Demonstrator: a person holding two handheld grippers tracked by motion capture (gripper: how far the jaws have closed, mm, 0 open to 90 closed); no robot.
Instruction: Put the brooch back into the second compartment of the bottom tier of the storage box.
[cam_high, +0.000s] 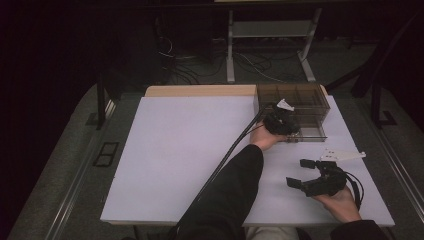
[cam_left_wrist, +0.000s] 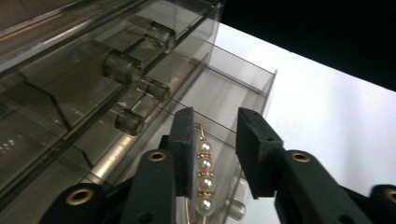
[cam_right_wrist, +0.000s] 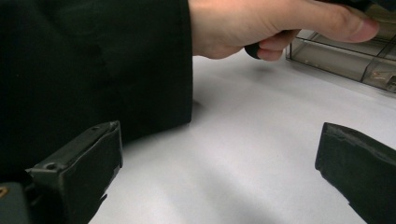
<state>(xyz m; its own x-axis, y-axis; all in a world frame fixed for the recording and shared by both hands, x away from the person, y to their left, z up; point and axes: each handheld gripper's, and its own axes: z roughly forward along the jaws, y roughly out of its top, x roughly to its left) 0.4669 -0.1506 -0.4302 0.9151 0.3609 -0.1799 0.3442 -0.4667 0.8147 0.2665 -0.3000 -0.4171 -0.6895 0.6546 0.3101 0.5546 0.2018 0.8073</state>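
Observation:
A smoky clear drawer box (cam_high: 295, 96) stands at the table's far right, with its bottom drawer (cam_high: 309, 133) pulled out. My left gripper (cam_high: 285, 126) hovers over that drawer. In the left gripper view its jaws (cam_left_wrist: 215, 122) stand apart over the drawer's compartments (cam_left_wrist: 233, 91). A gold bangle with pearls (cam_left_wrist: 204, 173) lies between them, against the left pad, with a gap to the right pad. Near the front right of the table my right gripper (cam_high: 300, 173) rests open with nothing in it; bare tabletop shows between its jaws (cam_right_wrist: 217, 135).
The white tabletop (cam_high: 185, 150) spreads wide to the left. A dark sleeve (cam_high: 232, 192) and the left gripper's cable (cam_high: 235, 145) cross its middle. The hand on the left gripper (cam_right_wrist: 261, 23) is close ahead of the right gripper. Desk legs and cables (cam_high: 250, 62) lie on the floor behind.

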